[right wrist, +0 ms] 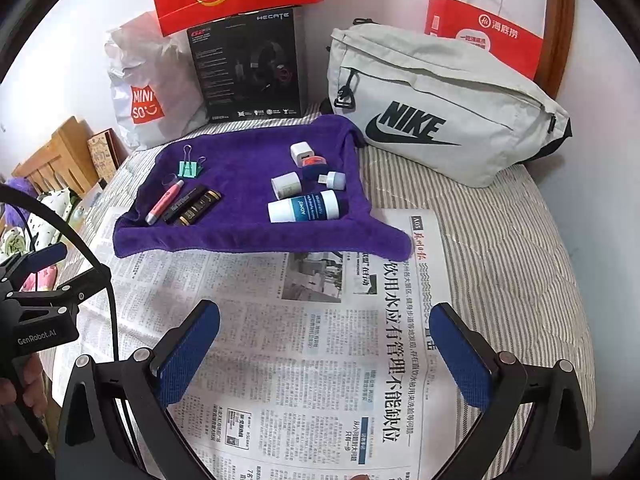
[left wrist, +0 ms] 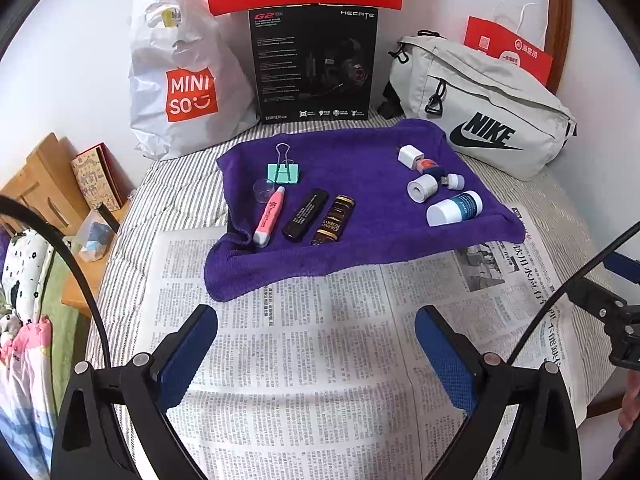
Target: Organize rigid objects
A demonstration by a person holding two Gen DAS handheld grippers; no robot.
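Observation:
A purple towel [left wrist: 352,248] [right wrist: 240,236] lies on the bed with small objects on it. At its left are a green binder clip [left wrist: 283,172] [right wrist: 189,168], a pink pen-like tube [left wrist: 269,217] [right wrist: 164,201], a black stick [left wrist: 305,214] [right wrist: 185,203] and a brown-gold tube [left wrist: 333,219] [right wrist: 200,208]. At its right are a white charger cube [left wrist: 410,156] [right wrist: 301,153], a white cylinder [left wrist: 422,187] [right wrist: 286,185] and a white-and-blue bottle [left wrist: 454,208] [right wrist: 305,206]. My left gripper [left wrist: 316,354] and right gripper [right wrist: 326,354] both hover open over the newspaper, short of the towel, holding nothing.
A newspaper [left wrist: 304,360] [right wrist: 304,360] covers the striped bedding in front. Behind the towel stand a white Miniso bag [left wrist: 180,80], a black headset box [left wrist: 314,64] and a grey Nike bag [left wrist: 484,112] [right wrist: 436,104]. Wooden furniture [left wrist: 40,184] sits at the left.

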